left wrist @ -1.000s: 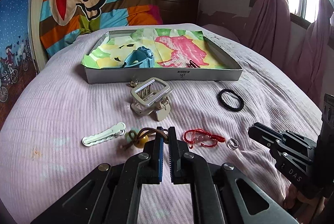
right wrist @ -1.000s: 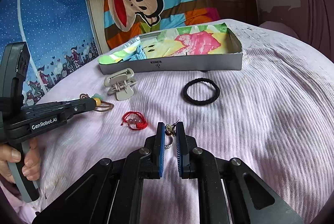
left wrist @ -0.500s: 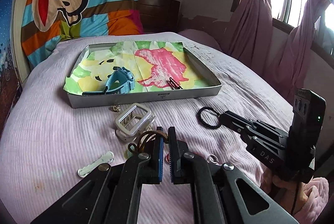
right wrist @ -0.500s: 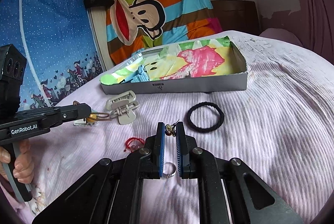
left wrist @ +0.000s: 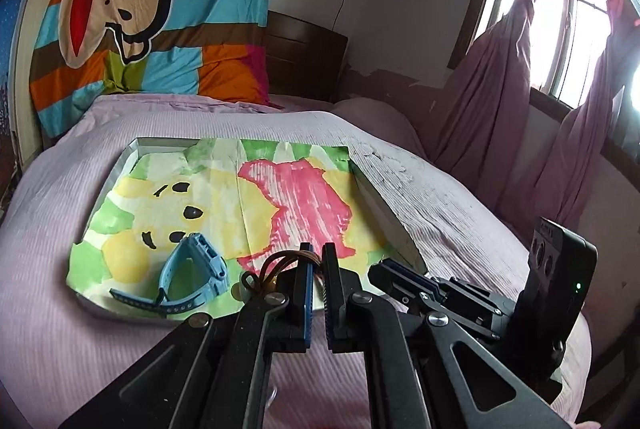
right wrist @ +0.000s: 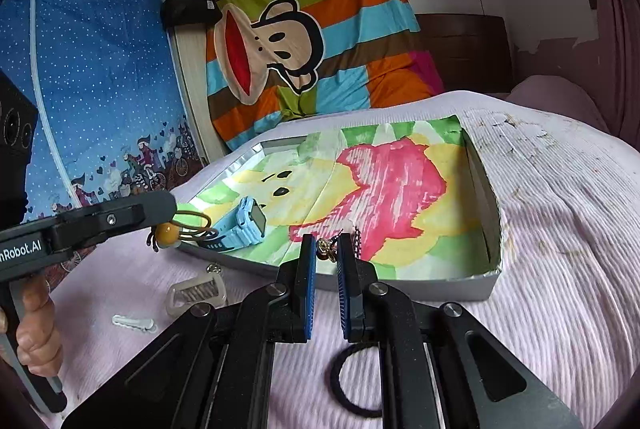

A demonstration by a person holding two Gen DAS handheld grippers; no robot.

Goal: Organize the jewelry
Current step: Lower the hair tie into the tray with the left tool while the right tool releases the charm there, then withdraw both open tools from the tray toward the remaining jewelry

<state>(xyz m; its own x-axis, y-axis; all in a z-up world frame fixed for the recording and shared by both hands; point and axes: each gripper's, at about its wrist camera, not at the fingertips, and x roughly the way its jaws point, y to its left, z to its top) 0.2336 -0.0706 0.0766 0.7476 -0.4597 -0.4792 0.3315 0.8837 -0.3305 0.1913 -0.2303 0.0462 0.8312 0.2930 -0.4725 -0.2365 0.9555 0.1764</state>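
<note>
Partway done, I judge: a blue watch [right wrist: 250, 219] lies at 9 o'clock in the tray [right wrist: 486, 229], the left gripper [left wrist: 316, 261] clamps a brown cord bracelet [right wrist: 188, 225], the right gripper [right wrist: 326, 249] pinches a small gold charm [right wrist: 325, 249] over its near rim, while a hair tie [right wrist: 352, 385], claw clip [right wrist: 196, 294] and white clip [right wrist: 134, 323] wait on the bed [right wrist: 560, 229]

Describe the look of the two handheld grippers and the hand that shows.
Both the left gripper and right gripper are matte black, with angular linkage arms, silver pivot screws and ribbed blue pads. White "nRobot.AI" lettering marks the left one's side; a bare hand grips it.
</note>
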